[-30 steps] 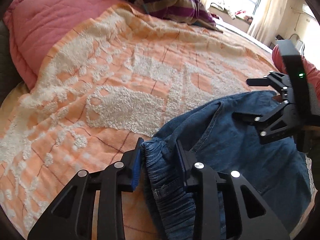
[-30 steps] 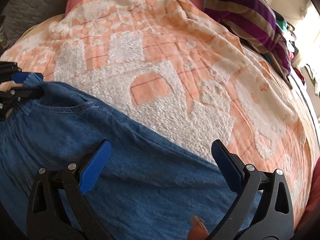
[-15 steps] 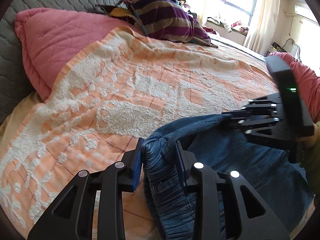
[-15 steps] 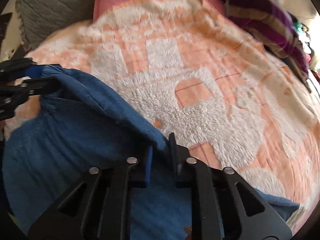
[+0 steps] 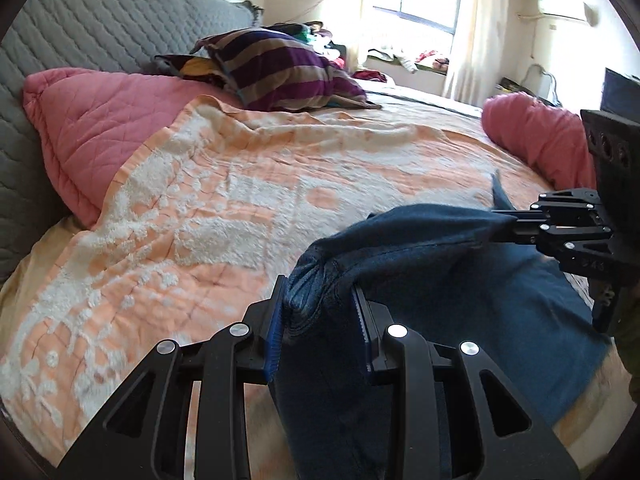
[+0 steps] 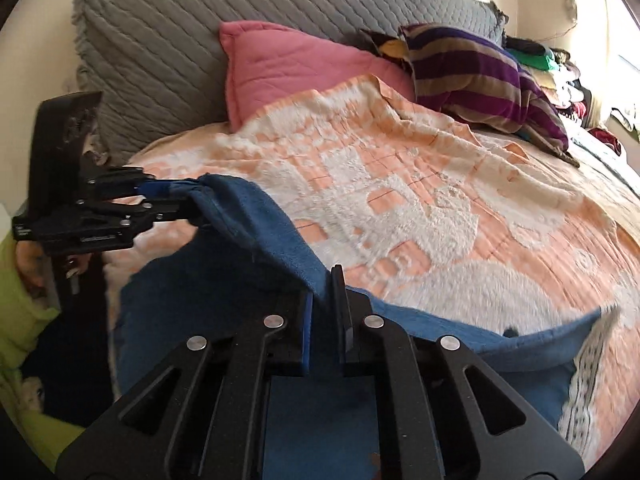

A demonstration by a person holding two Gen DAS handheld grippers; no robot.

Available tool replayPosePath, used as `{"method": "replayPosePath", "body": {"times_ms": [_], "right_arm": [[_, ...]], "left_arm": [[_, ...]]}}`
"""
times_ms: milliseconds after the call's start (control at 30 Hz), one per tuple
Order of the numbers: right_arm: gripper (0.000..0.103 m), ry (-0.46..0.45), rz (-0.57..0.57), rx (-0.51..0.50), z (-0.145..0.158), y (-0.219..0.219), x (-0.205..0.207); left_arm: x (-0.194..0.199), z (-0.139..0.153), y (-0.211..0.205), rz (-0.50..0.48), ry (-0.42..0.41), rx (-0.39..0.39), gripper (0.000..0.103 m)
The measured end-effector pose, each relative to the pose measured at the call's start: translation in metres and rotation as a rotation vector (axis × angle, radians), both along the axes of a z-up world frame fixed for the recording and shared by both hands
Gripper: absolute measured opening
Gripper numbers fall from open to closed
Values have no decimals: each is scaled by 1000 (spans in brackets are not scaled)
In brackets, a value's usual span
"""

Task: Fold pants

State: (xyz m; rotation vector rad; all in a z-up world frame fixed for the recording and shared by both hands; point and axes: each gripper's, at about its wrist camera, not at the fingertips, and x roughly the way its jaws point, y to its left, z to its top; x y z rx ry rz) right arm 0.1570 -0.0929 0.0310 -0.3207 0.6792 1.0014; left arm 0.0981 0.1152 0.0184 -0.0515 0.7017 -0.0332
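Note:
Blue denim pants [image 5: 424, 248] are lifted off the bed, stretched between both grippers. My left gripper [image 5: 318, 312] is shut on the bunched waistband end; it also shows at the left of the right wrist view [image 6: 168, 196]. My right gripper [image 6: 324, 304] is shut on the pants' edge [image 6: 256, 216], and it shows at the right of the left wrist view [image 5: 508, 222]. The rest of the denim hangs down below both grippers and trails onto the bed at the right [image 6: 540, 344].
An orange and white blanket [image 5: 240, 200] covers the bed. A pink quilt [image 5: 100, 120] and a striped purple pillow [image 5: 280, 68] lie by the grey headboard [image 6: 180, 40]. Another pink bundle [image 5: 532, 136] lies at the far right. A green sleeve [image 6: 20, 292] is at the left.
My right gripper closed on the pants' edge. Both grippers have since risen, lifting the denim off the blanket and pulling it taut between them.

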Motion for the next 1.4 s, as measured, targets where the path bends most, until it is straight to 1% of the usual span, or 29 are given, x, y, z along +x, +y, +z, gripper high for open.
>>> {"method": "replayPosePath", "body": {"times_ms": [200, 267, 433, 567, 600, 667, 767, 833, 933, 1000, 1067, 1200, 1300, 1400], "right_arm": [[3, 16, 40, 4, -1, -19, -52], [3, 40, 45, 15, -4, -25, -66], [3, 60, 70, 4, -12, -32, -98], [3, 92, 90, 15, -20, -31, -116], [3, 96, 96, 6, -23, -30, -119], [3, 80, 94, -20, -30, -27, -127], [3, 98, 101, -35, -38, -24, -135], [3, 103, 105, -47, -42, -24, -138], [3, 104, 115, -59, -45, -24, -143], [3, 103, 121, -69, -47, -23, -144], [3, 104, 125, -79, -51, -22, -147], [3, 118, 140, -79, -57, -21, -151], [3, 130, 147, -78, -60, -20, -152], [3, 141, 147, -84, -63, -19, -154]], "left_arm": [[-35, 1, -9, -37, 29, 1, 28], [-45, -1, -15, -47, 39, 23, 28], [-70, -4, -21, -61, 66, 46, 29], [-81, -9, -22, -56, 93, 67, 29], [-82, -10, -22, -56, 104, 70, 31], [-83, -16, -17, -51, 132, 47, 32], [-87, -22, -12, -38, 164, 13, 33], [-89, -27, -10, -35, 189, 3, 35], [-94, -30, -7, -33, 205, -12, 35], [-100, -28, -3, -22, 200, -25, 35], [-107, -22, 3, 10, 188, -15, 35], [-119, 2, 14, 60, 124, -46, 34], [-113, 19, 2, 41, 82, -64, 34], [-92, 24, -21, -15, 75, -91, 34]]}}
